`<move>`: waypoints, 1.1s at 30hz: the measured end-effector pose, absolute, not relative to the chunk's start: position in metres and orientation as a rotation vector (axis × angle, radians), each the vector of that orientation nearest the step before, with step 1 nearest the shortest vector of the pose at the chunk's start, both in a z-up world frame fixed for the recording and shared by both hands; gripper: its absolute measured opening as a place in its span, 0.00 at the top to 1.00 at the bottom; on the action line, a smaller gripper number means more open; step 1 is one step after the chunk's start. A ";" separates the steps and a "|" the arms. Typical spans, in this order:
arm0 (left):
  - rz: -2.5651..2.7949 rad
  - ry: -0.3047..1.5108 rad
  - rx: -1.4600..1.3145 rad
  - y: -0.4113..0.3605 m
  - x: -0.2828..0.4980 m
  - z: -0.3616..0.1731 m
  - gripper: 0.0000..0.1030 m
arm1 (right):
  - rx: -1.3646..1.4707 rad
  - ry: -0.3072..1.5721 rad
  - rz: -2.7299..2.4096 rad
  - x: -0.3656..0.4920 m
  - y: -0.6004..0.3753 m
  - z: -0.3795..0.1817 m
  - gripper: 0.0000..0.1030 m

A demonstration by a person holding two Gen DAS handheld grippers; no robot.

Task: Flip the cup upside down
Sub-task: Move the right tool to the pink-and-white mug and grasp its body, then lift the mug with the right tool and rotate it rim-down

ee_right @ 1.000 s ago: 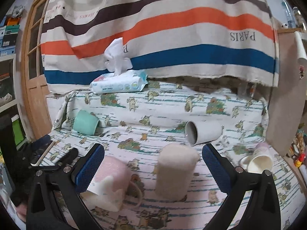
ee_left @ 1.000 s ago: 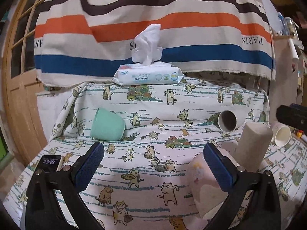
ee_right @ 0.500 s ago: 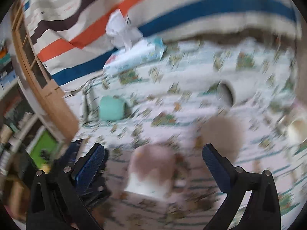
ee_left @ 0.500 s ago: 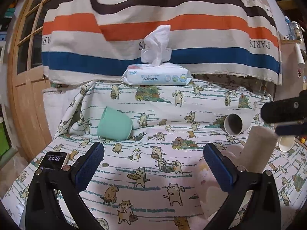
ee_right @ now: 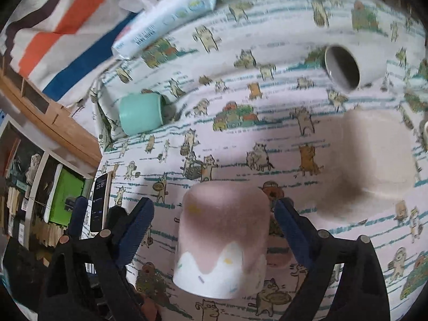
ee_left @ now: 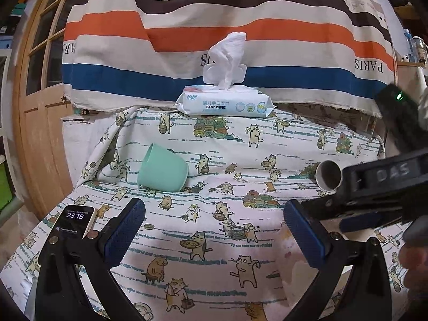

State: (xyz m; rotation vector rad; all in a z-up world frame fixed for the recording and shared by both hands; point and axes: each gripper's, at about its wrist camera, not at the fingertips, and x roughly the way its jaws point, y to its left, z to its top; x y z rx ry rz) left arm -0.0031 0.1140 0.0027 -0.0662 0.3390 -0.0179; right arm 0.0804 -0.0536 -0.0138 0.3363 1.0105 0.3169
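A pink and white cup [ee_right: 223, 239] lies on its side on the cat-print cloth, its base towards the far side and its white rim towards the camera. My right gripper [ee_right: 214, 230] is open, one finger on each side of this cup; contact is unclear. In the left wrist view the right gripper's black body [ee_left: 374, 190] reaches in from the right, and only a pale edge of the pink cup [ee_left: 291, 264] shows behind the left gripper's right finger. My left gripper [ee_left: 214, 235] is open and empty above the cloth.
A mint cup [ee_left: 163, 171] [ee_right: 140, 116] lies on its side at the left. A grey cup [ee_left: 328, 175] [ee_right: 347, 65] lies on its side at the back right. A beige cup [ee_right: 374, 157] stands upside down. A baby wipes pack [ee_left: 224, 105] sits at the back. A phone [ee_left: 73, 220] lies front left.
My right gripper has tilted and dropped down over the pink cup, bringing its fingers to either side of it. The left gripper has barely moved.
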 end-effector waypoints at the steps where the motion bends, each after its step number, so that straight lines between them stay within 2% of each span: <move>1: -0.019 0.339 -0.065 0.114 -0.003 0.003 0.00 | 0.353 1.026 0.318 0.083 -0.055 -0.017 0.10; 8: -0.024 0.340 -0.067 0.114 -0.003 0.003 0.00 | 0.418 1.106 0.294 0.098 -0.059 -0.038 0.14; 18: -0.025 0.343 -0.059 0.111 -0.003 0.004 0.00 | 0.362 1.144 0.319 0.113 -0.050 -0.050 0.13; 20: -0.028 0.343 -0.062 0.112 -0.002 0.003 0.00 | 0.369 1.153 0.331 0.115 -0.050 -0.054 0.16; 28: -0.028 0.346 -0.064 0.112 -0.002 0.003 0.00 | 0.355 1.109 0.350 0.106 -0.059 -0.048 0.16; 33: -0.028 0.346 -0.064 0.112 -0.002 0.003 0.00 | 0.273 0.984 0.337 0.087 -0.068 -0.021 0.16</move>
